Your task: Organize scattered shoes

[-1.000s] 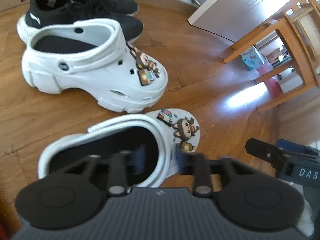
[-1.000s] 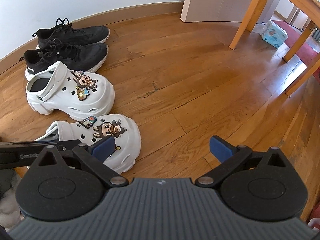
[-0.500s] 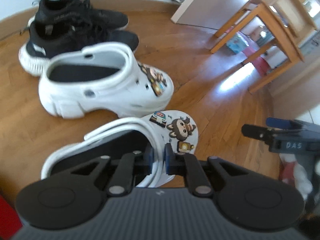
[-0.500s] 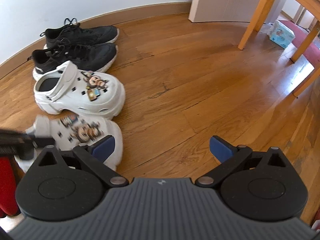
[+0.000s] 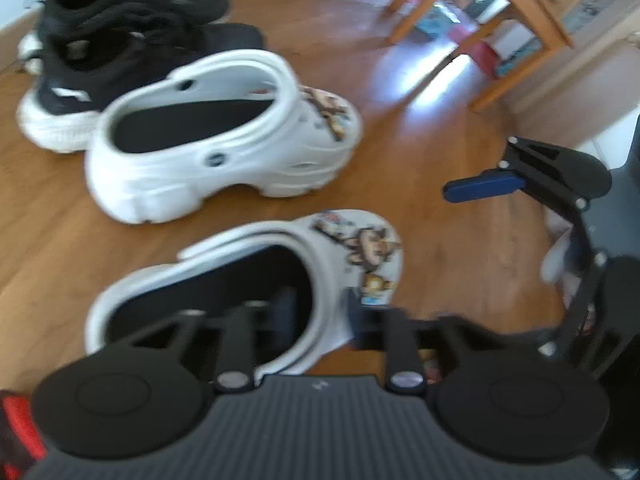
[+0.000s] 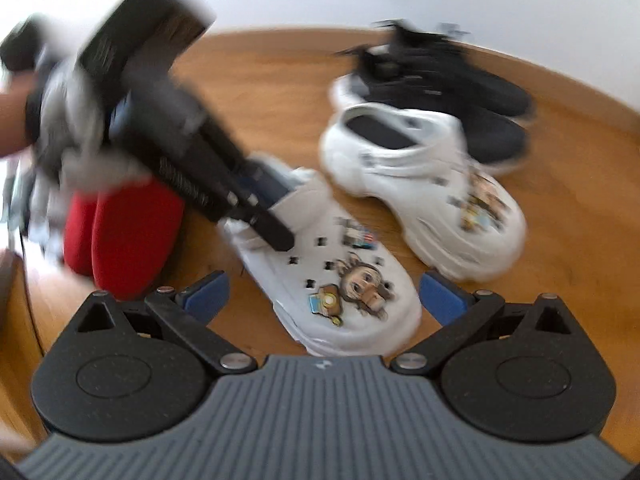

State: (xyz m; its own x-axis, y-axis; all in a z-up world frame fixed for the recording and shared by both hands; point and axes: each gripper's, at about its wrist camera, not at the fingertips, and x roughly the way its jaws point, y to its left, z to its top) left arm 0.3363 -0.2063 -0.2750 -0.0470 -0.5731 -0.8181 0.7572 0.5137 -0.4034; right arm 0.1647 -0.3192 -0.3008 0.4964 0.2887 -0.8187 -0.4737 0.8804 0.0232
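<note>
Black sneakers (image 5: 132, 52) and one white clog (image 5: 216, 136) sat in a row by the wall; my left gripper (image 5: 320, 308) pinched the second clog's (image 5: 352, 256) collar just beside them, right gripper (image 6: 324, 294) spread empty, alignment unsettled.

Both clogs (image 5: 224, 148) (image 5: 304, 264) are white with black insoles and brown cartoon charms on the toes. The sneakers (image 5: 132, 52) are black with white soles; the floor (image 5: 436, 128) is orange-brown wood. The tongs (image 6: 324, 294) are black with blue pads (image 6: 438, 294).
</note>
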